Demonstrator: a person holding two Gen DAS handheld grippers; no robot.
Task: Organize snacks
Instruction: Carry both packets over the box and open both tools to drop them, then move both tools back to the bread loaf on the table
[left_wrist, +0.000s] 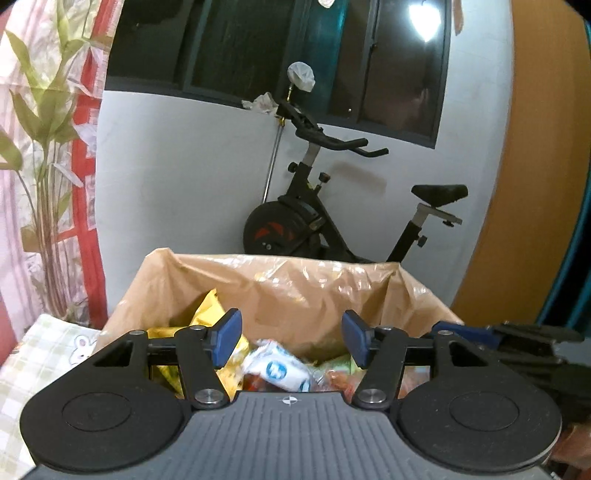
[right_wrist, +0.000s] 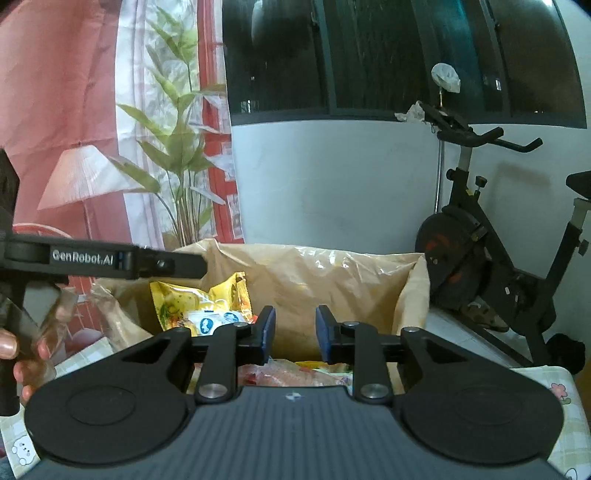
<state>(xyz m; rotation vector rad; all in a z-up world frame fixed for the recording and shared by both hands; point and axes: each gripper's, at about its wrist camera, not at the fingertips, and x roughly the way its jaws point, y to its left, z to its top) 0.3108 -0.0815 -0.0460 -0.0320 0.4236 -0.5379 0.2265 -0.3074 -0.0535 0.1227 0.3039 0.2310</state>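
A cardboard box lined with clear plastic (left_wrist: 280, 291) stands in front of both grippers and holds snack packets. My left gripper (left_wrist: 291, 341) is open and empty above the box's near edge, over a white and blue packet (left_wrist: 277, 369) and a yellow packet (left_wrist: 207, 317). My right gripper (right_wrist: 294, 338) is open and empty at the near edge of the same box (right_wrist: 332, 280). A yellow packet (right_wrist: 199, 299) and a white and blue packet (right_wrist: 210, 323) lie at its left. Orange packets (right_wrist: 291, 373) show between the fingers.
The box stands on a checked cloth (right_wrist: 554, 391). An exercise bike (left_wrist: 332, 221) stands behind it against a white wall under dark windows. A plant (right_wrist: 181, 147) and red curtain are at the left. The left gripper's body (right_wrist: 103, 258) crosses the right wrist view.
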